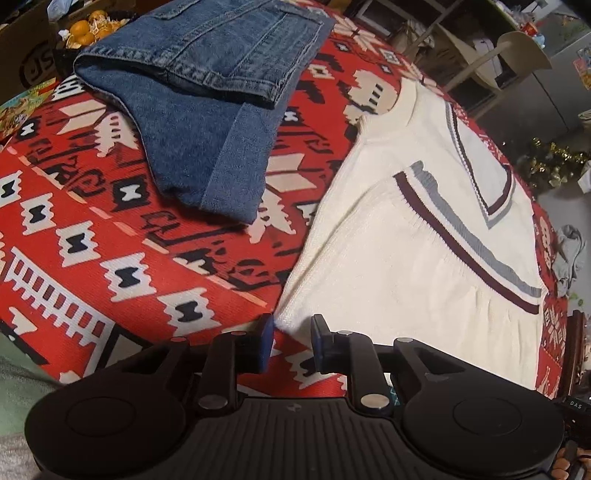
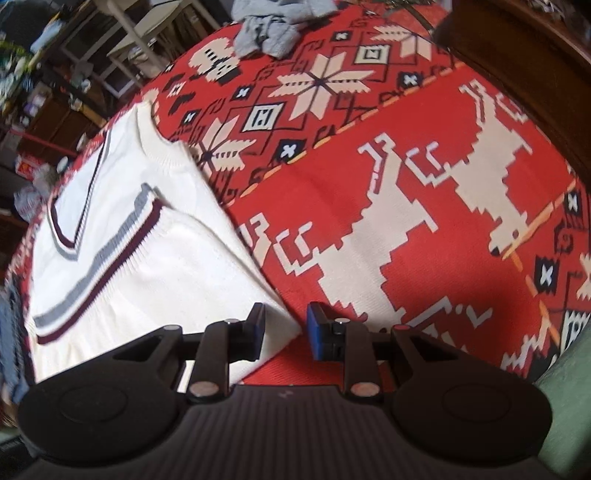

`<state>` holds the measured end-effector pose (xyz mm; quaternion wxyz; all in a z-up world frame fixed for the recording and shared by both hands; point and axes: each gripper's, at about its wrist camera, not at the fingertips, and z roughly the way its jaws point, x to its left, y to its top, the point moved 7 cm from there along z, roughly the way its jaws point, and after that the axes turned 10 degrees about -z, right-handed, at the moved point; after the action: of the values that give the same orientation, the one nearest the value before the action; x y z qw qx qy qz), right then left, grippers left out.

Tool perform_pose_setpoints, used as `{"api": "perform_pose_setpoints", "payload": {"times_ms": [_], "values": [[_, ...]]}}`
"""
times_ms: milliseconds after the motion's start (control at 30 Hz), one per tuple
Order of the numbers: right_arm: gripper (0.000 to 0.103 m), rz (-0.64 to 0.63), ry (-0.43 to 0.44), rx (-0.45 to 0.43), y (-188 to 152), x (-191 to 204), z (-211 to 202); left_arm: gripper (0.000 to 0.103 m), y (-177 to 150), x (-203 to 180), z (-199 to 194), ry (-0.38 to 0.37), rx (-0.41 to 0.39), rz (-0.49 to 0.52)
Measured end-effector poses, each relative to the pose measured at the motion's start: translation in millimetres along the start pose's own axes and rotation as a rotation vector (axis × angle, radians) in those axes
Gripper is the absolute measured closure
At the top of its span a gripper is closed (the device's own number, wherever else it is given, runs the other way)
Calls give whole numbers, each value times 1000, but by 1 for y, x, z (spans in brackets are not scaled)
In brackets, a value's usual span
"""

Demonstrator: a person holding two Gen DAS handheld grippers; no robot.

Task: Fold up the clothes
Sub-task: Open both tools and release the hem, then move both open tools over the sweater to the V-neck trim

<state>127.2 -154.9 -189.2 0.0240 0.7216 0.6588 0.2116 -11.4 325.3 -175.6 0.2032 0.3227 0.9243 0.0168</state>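
Note:
A cream knit sweater (image 1: 406,236) with grey and maroon stripes lies flat on the red patterned cloth (image 1: 92,229), partly folded, a striped sleeve laid across it. My left gripper (image 1: 292,341) is open, with the sweater's near left corner lying between its blue pads. In the right wrist view the same sweater (image 2: 147,258) lies to the left. My right gripper (image 2: 286,328) is open, and the sweater's near right corner sits between its fingers.
Folded blue jeans (image 1: 207,99) lie at the far left of the cloth. A grey garment (image 2: 273,26) is bunched at the far edge. A box of oranges (image 1: 88,26), a chair (image 1: 498,59) and shelves stand beyond. Dark wood (image 2: 517,74) borders the right.

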Motion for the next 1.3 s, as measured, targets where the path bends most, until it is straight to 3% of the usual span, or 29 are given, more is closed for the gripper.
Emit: {"api": "perform_pose_setpoints", "payload": {"times_ms": [100, 200, 267, 400, 700, 900, 1000, 1167, 1300], "values": [[76, -60, -29, 4, 0, 7, 1, 83, 1, -4, 3, 27, -19, 30], [86, -121, -57, 7, 0, 14, 1, 83, 2, -9, 5, 68, -50, 77], [89, -143, -73, 12, 0, 15, 2, 95, 3, -11, 6, 98, -71, 109], [96, -208, -92, 39, 0, 21, 2, 97, 0, -18, 4, 121, -103, 177], [97, -342, -104, 107, -3, 35, -31, 97, -4, -27, -29, 151, -104, 277], [96, -400, -143, 203, -26, 31, -39, 94, -19, -14, -27, 175, -23, 282], [86, -404, -169, 174, -22, 27, -43, 92, -19, -5, -34, 184, -48, 268], [86, -382, -60, 42, 1, 38, -55, 92, 2, -12, -48, 65, -133, 217], [86, -209, 146, -67, 20, 46, -51, 92, 16, -36, -32, -114, -124, 180]]}}
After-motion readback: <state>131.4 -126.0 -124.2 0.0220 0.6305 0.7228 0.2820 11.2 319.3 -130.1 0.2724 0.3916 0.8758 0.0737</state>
